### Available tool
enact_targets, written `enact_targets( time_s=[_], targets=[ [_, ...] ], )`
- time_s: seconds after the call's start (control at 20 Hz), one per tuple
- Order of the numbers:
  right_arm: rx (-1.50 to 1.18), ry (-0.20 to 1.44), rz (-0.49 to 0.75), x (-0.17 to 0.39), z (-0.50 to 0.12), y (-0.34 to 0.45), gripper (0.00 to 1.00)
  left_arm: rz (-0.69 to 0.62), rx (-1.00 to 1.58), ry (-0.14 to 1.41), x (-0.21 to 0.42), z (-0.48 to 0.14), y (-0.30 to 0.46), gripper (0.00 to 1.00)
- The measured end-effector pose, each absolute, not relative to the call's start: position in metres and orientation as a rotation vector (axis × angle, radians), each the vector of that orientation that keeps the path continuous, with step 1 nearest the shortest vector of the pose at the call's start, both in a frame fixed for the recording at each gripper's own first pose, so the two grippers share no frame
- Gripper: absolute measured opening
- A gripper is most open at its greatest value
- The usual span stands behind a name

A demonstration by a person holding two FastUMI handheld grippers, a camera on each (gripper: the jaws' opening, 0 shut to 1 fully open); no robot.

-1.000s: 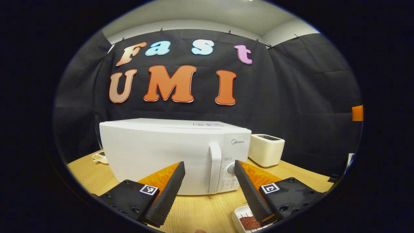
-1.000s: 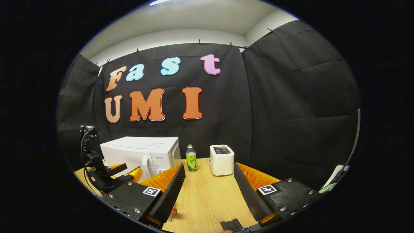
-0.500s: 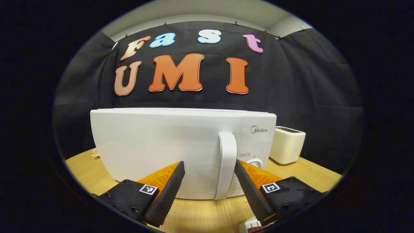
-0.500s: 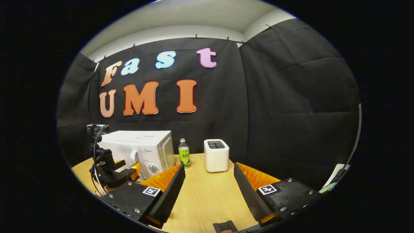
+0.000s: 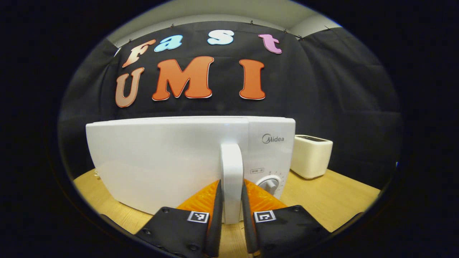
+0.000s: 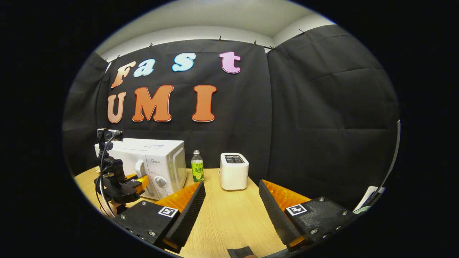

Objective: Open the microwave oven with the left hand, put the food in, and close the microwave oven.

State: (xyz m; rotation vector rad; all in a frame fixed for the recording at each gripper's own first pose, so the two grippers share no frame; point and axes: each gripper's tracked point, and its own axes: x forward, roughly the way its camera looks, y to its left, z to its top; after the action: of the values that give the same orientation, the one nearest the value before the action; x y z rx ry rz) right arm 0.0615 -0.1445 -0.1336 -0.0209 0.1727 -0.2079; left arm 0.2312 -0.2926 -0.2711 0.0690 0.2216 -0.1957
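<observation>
A white microwave point(image 5: 161, 157) stands on the wooden table point(image 5: 322, 193), its door closed. Its upright white handle point(image 5: 231, 168) sits between the two fingers of my left gripper point(image 5: 231, 200), which is shut on it near the lower end. In the right gripper view the microwave point(image 6: 157, 161) is at the far left, with the left gripper point(image 6: 138, 181) at its handle. My right gripper point(image 6: 231, 211) hangs open over the table with nothing between its fingers.
A cream toaster point(image 5: 311, 156) stands right of the microwave; it is also the toaster point(image 6: 233, 171) in the right gripper view, beside a green-labelled bottle point(image 6: 196, 170). A small dark object point(image 6: 241, 252) lies at the table's near edge.
My left gripper moved in on the microwave handle and shut on it; one second ago it was open and farther back. The right gripper stayed open, drifting slightly.
</observation>
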Motion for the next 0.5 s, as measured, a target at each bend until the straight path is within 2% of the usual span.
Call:
enact_targets(
  time_s=[0.1,0.15,0.25,0.35,0.5],
  targets=[
    [-0.025,0.174,-0.210,0.059,-0.133,-0.145,0.94,-0.205,0.032,0.217,0.230,-0.268,-0.289,0.27],
    [-0.023,0.171,-0.206,0.058,-0.132,-0.144,0.94,-0.218,0.008,0.211,0.232,-0.267,-0.290,0.19],
    [-0.024,0.167,-0.200,0.055,-0.130,-0.143,0.94,-0.225,0.008,0.214,0.229,-0.268,-0.289,0.13],
    [-0.031,0.168,-0.198,0.053,-0.132,-0.144,0.94,-0.218,0.001,0.240,0.216,-0.270,-0.287,0.13],
    [-0.020,0.175,-0.193,0.051,-0.136,-0.141,0.94,-0.265,-0.020,0.190,0.187,-0.259,-0.279,0.13]
  ],
)
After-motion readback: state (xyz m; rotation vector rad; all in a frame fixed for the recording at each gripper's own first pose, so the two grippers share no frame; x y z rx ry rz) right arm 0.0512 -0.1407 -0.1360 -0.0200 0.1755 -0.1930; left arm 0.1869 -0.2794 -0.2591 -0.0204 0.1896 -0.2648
